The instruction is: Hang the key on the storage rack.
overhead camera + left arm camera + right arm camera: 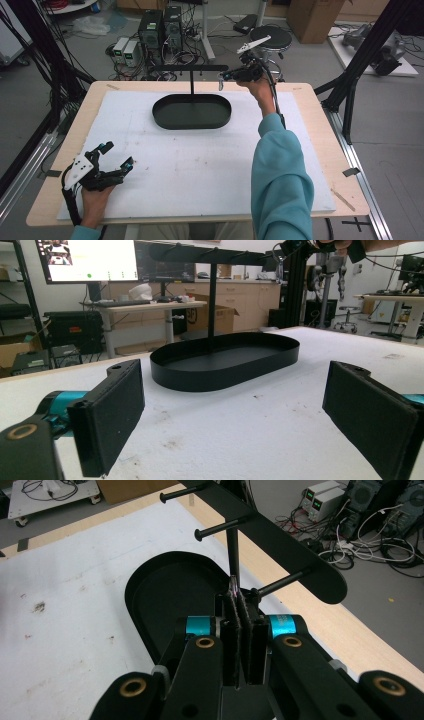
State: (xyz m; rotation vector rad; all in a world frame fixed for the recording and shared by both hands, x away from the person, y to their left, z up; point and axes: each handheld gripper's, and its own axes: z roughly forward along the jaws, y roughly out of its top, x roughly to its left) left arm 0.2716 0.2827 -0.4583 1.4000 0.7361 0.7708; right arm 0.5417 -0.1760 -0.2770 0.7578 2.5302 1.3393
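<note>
A black stand has an oval tray, an upright post and a crossbar with short pegs. My right gripper is held up by the crossbar's right end, above the tray's far right rim. Its jaws are shut on a small thin pale thing that pokes out at the tips beside a peg. My left gripper rests at the table's front left, open and empty, and faces the stand.
A white mat covers the wooden table. Behind the table stand computers, cables, a round stool and cardboard boxes. Black frame posts rise at both sides.
</note>
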